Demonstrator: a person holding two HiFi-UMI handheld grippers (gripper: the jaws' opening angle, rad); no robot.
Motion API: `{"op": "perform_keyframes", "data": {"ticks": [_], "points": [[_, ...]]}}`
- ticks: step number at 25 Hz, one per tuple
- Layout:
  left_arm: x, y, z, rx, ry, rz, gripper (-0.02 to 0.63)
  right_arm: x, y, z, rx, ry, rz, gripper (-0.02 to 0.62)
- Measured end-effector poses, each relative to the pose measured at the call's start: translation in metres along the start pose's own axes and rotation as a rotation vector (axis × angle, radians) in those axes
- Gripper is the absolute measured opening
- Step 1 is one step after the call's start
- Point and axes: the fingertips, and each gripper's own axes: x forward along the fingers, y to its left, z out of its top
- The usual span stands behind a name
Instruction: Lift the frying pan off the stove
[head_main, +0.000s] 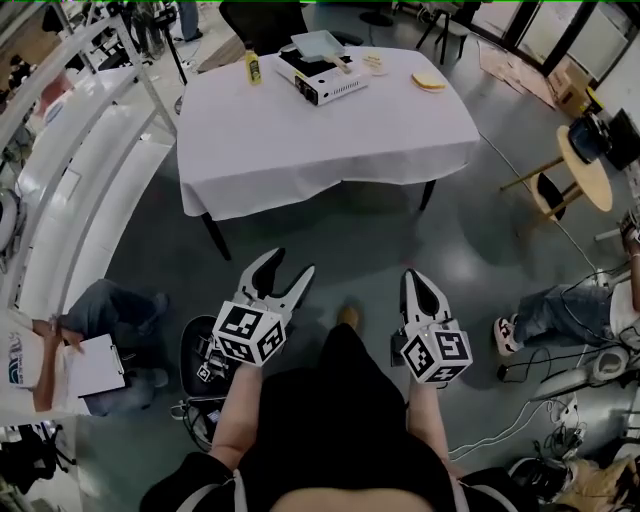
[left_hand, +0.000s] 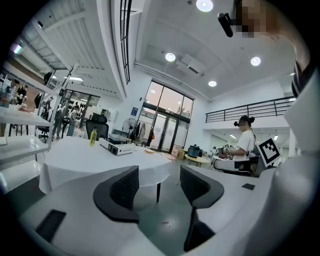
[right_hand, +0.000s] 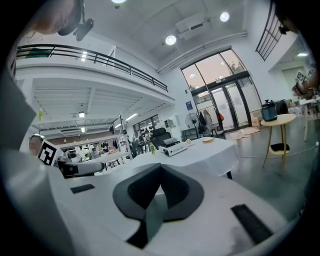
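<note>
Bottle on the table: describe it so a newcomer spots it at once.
Start at the white-clothed table. Near its far edge sits a white stove; the bottle stands just left of it. It alone is tall and yellow.

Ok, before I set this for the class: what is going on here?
A person stands back from the table, a tool in each hand, touching nothing. The left tool is open and empty; the right tool is shut and empty. The pan sits on the stove at the table's far side, beside a yellow bottle. The lift has not begun.
</note>
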Motion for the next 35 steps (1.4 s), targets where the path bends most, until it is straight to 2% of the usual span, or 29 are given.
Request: {"op": "perform_keyframes", "data": {"ticks": [8, 19, 25, 35], "points": [[0.099, 0.039, 0.036, 0.007, -0.011, 0.080, 0.267, 0.096, -0.063, 0.053, -0.021, -0.011, 0.045, 0.003], [0.206, 0.060, 0.063, 0.022, -0.031, 0.122, 0.267, 0.188, -0.132, 0.095, -0.040, -0.023, 0.093, 0.003], [0.232, 0.056, 0.065, 0.028, -0.036, 0.143, 0.266, 0.213, -0.150, 0.103, -0.048, -0.020, 0.126, 0.003], [0.242, 0.059, 0.039, 0.002, 0.030, 0.160, 0.267, 0.217, -0.160, 0.076, -0.007, 0.047, 0.129, 0.003]]}}
